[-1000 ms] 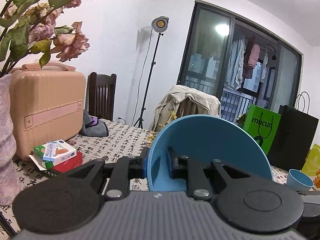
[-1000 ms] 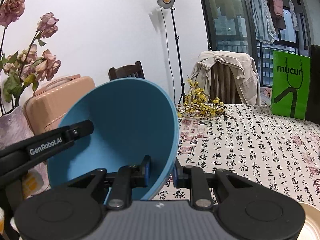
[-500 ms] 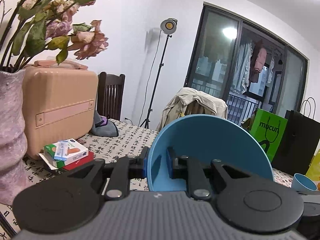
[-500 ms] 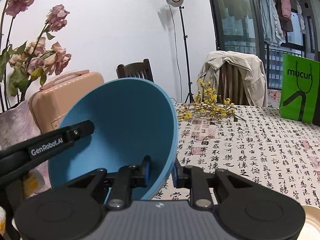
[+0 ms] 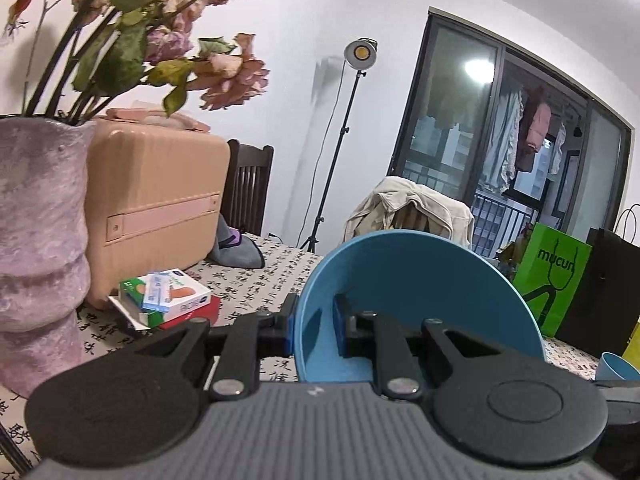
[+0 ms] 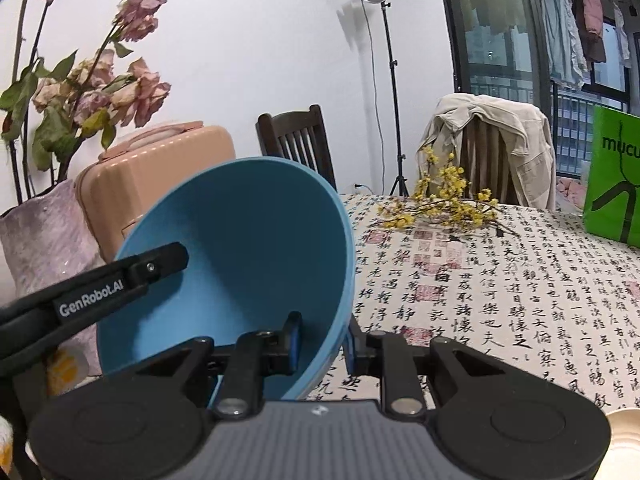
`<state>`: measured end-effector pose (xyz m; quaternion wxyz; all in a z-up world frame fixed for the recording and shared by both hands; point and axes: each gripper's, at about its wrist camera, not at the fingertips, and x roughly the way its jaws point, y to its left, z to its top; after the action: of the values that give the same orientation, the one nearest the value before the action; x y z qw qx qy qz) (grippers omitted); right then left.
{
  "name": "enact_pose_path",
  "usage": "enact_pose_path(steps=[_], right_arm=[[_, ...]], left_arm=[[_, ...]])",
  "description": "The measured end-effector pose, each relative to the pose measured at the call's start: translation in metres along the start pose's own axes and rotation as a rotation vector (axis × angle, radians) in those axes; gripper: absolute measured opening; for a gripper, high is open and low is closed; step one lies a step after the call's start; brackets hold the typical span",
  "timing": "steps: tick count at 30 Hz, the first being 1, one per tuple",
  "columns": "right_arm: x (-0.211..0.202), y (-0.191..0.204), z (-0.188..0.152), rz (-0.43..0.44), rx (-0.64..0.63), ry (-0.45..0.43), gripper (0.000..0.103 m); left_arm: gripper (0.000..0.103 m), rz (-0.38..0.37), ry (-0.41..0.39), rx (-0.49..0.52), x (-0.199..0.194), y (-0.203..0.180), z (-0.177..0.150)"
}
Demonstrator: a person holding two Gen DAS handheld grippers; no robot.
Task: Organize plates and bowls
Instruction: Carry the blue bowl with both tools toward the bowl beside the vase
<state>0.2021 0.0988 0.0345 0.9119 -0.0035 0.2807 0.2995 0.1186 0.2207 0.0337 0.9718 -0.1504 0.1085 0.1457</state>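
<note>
Gripping opposite rims of one blue bowl (image 6: pixel 240 272), the left tool (image 5: pixel 314 326) and right tool (image 6: pixel 322 340) carry it tilted above the tabletop (image 6: pixel 500 280), apparently for steadiness.

We see the round blue bowl (image 6: pixel 240 264) held up above the table covered with a calligraphy-print cloth (image 6: pixel 520 300). The right gripper (image 6: pixel 320 344) sits on its right rim and the left gripper (image 5: pixel 314 326) on its left rim, each with one finger inside and one outside. Left of the bowl stands the mottled pink vase (image 5: pixel 36 240). Behind it is the peach hard-shell suitcase (image 5: pixel 156 204), with a stack of small cardboard boxes (image 5: pixel 168 296) before the suitcase. The green paper bag (image 6: pixel 612 184) stands far right.
</note>
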Motion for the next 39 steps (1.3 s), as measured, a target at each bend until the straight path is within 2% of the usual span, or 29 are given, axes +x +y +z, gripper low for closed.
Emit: enact_pose_path(steps=[39], right_arm=[[0.023,0.036,-0.017,0.019,-0.076,0.072,0.021]], left_arm=[[0.018,0.078,0.048,-0.052,-0.007,0.038,-0.023]])
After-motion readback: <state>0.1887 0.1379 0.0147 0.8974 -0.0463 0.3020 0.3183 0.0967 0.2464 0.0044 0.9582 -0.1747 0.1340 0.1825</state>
